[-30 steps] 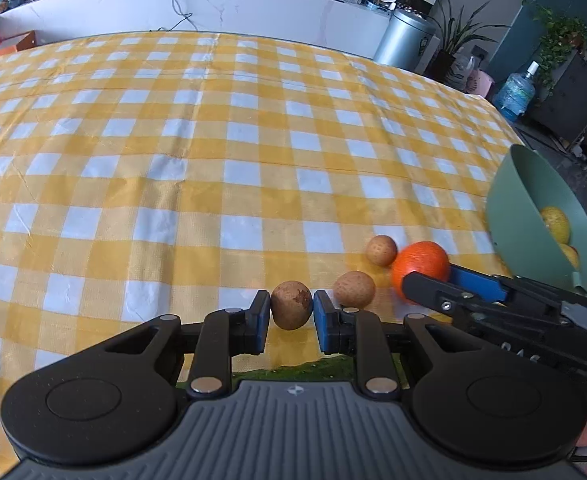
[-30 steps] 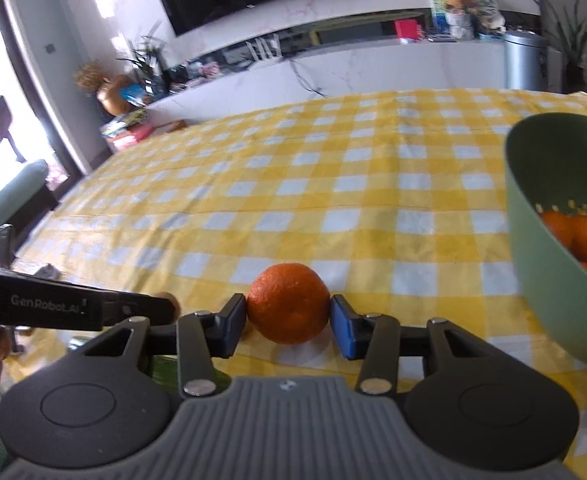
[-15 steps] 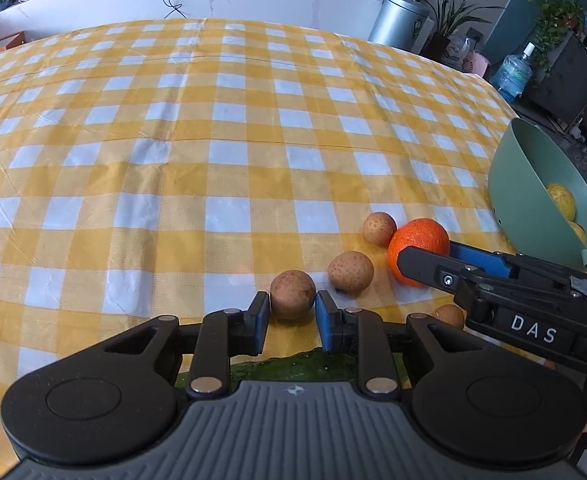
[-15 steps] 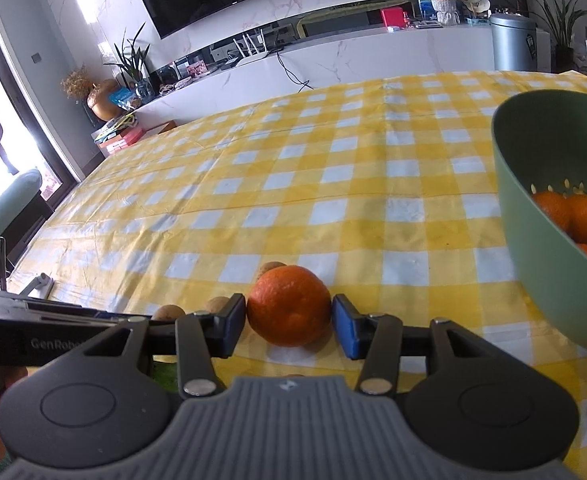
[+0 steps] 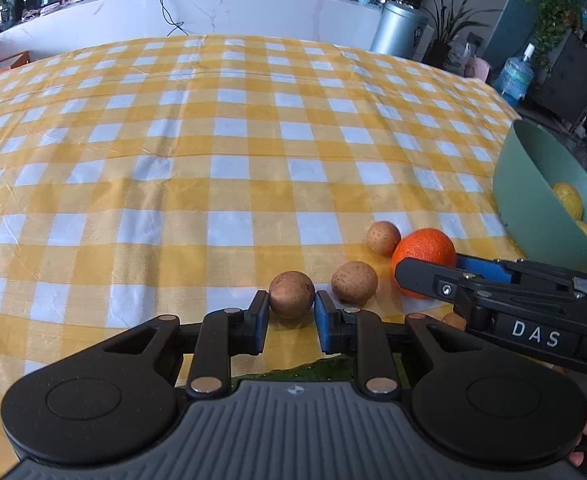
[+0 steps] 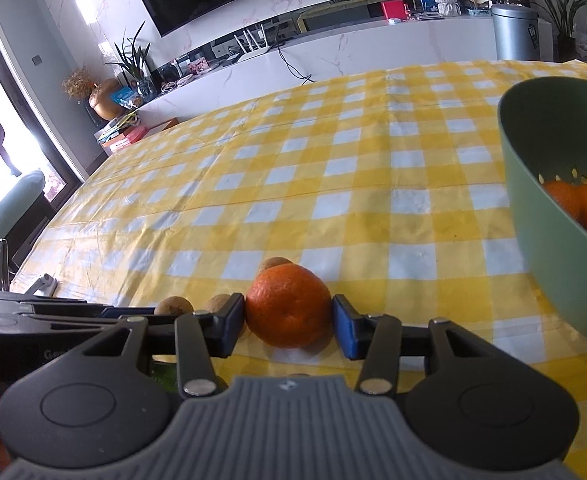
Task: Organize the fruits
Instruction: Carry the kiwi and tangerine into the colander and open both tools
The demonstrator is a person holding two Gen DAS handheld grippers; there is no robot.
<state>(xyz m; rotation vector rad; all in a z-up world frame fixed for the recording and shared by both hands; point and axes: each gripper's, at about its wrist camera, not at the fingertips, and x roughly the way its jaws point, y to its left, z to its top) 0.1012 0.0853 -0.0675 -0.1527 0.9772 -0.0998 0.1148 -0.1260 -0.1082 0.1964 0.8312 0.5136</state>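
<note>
Here both tongs grip fruit: left (image 5: 291, 312) a brown fruit (image 5: 291, 294), right (image 6: 288, 322) an orange (image 6: 288, 306).

Table (image 5: 221, 128) under a yellow-and-white checked cloth (image 6: 333, 168), creased in long faint lines; most of the surface bare.

All loose items crowd the near edge. An orange (image 5: 425, 252) sits on the cloth. Just beside it on the far side, a small brown round fruit (image 5: 383, 237). A second brown fruit (image 5: 353, 282) lies nearer, close to the orange. A third brown fruit (image 5: 291, 294) sits a little apart from the second, away from the orange. A fourth brown one (image 5: 453, 320) shows only in part at the edge.

Green bowl (image 6: 533, 208) stands at the table's right side, oranges inside. Something green (image 5: 325, 370) lies at the very near edge; cannot tell what.
</note>
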